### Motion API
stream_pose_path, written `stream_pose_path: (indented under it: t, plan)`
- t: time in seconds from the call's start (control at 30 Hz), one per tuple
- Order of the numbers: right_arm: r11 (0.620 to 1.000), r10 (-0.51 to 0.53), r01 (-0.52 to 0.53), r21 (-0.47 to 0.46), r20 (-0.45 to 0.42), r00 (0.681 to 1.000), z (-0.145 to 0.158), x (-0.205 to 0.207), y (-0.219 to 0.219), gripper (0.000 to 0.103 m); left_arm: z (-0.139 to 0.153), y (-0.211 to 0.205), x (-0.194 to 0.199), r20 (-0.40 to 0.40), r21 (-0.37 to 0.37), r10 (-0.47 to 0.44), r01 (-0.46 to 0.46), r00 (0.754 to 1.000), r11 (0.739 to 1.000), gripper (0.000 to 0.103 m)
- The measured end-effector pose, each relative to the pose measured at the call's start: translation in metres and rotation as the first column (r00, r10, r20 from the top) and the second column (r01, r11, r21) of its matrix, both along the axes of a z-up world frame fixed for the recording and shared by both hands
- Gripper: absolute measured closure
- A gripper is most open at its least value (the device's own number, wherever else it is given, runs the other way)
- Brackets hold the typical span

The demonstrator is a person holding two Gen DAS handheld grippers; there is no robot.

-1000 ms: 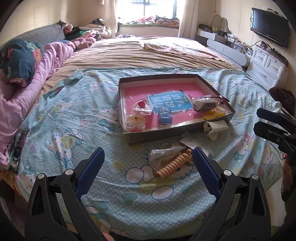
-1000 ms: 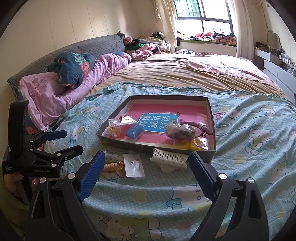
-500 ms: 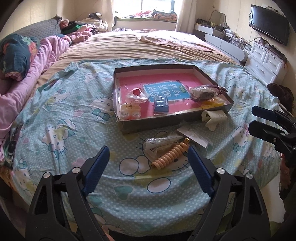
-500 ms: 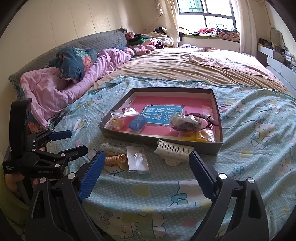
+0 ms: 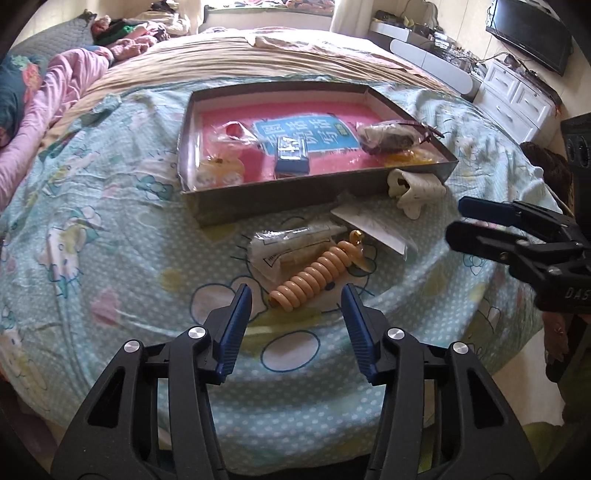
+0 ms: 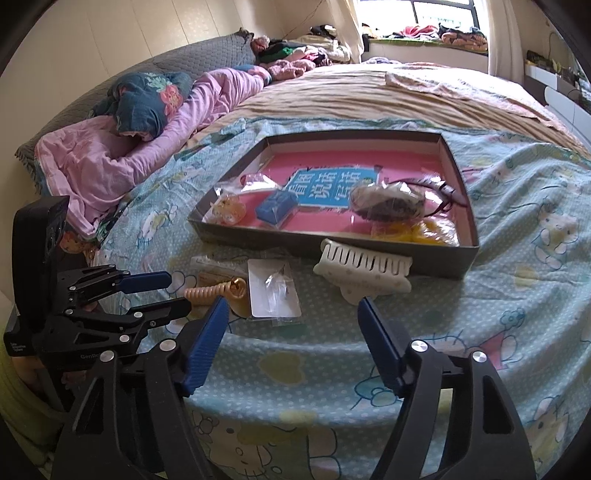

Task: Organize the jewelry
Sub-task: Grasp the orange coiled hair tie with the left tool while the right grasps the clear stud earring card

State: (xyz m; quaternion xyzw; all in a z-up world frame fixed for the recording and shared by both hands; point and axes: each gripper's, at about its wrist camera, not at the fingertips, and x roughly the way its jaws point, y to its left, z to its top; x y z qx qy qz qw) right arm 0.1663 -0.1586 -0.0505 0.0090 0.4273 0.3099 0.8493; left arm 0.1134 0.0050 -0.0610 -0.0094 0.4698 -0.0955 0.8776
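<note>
Both grippers lowered toward bed. Left gripper (image 5: 297,295) closing, nothing between jaws; right gripper (image 6: 291,310) likewise. Risk: peach coiled plastic hair tie (image 5: 314,277), lower centre, slipping aside if pinched off-centre.

Daylight enters from the window (image 6: 436,22) behind the bed (image 6: 332,96), overexposed; fisheye bending and dark corners at edges; slight motion blur.

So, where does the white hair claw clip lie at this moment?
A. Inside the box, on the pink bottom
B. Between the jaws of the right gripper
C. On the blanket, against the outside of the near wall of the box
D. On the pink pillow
C: the white hair claw clip lies on the blanket, right against the outer near wall of the box.
</note>
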Motion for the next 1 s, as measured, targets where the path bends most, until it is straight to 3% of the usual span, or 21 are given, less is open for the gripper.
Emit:
stream_pose_path:
  t: [0.37,0.67,0.8,1.0]
  plan:
    - [0.998,0.054,-0.056,-0.026,-0.068,0.996,-0.029,0.022,0.025,0.047,-0.009,-0.002,0.008,-0.007,-0.013,-0.032,0.032,0.999,0.999,0.071]
    - [0.995,0.096,-0.096,0.005,-0.099,0.990,-0.040,0.039,0.038,0.047,-0.015,0.000,0.014,-0.022,-0.037,-0.049,0.048,0.999,0.998,0.073]
    - [0.992,0.124,-0.118,0.054,-0.127,0.984,-0.041,0.042,0.037,0.062,-0.019,-0.003,0.016,-0.029,-0.026,-0.056,0.055,0.998,0.998,0.073]
    - [0.992,0.122,-0.117,0.048,-0.114,0.986,-0.039,0.036,0.028,0.064,-0.016,-0.005,0.012,-0.027,-0.019,-0.070,0.070,0.997,0.997,0.081]
